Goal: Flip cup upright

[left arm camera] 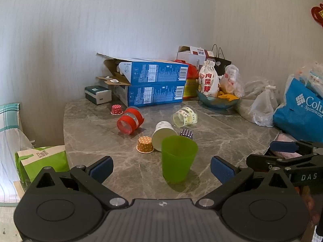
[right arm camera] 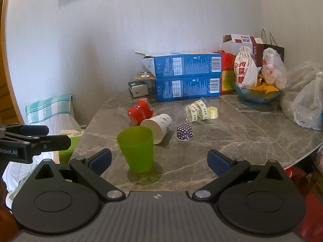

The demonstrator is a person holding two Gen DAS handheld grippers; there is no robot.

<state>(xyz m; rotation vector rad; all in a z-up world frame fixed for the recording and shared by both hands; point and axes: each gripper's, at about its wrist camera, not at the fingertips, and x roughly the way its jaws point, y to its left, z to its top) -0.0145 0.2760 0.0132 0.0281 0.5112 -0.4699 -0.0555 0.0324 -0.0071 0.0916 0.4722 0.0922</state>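
Between both spread claws — left claw [left arm camera: 161, 169], right claw [right arm camera: 159, 161] — green cup [left arm camera: 178, 158] upright.

On the grey marbled worktop [right arm camera: 232, 141] one translucent green plastic tumbler [right arm camera: 136, 148] stands upright, and three larger cups lie on their sides: a white printed paper cup [right arm camera: 159, 125], a clear red-banded plastic cup [right arm camera: 140, 112] and a clear yellow-banded plastic cup [right arm camera: 196, 110]. Four small paper baking cups show: purple dotted [right arm camera: 184, 132], pale yellow [right arm camera: 213, 112], orange dotted [left arm camera: 144, 144], red dotted [left arm camera: 116, 109]. Two stacked blue cardboard boxes [right arm camera: 186, 76] sit behind.
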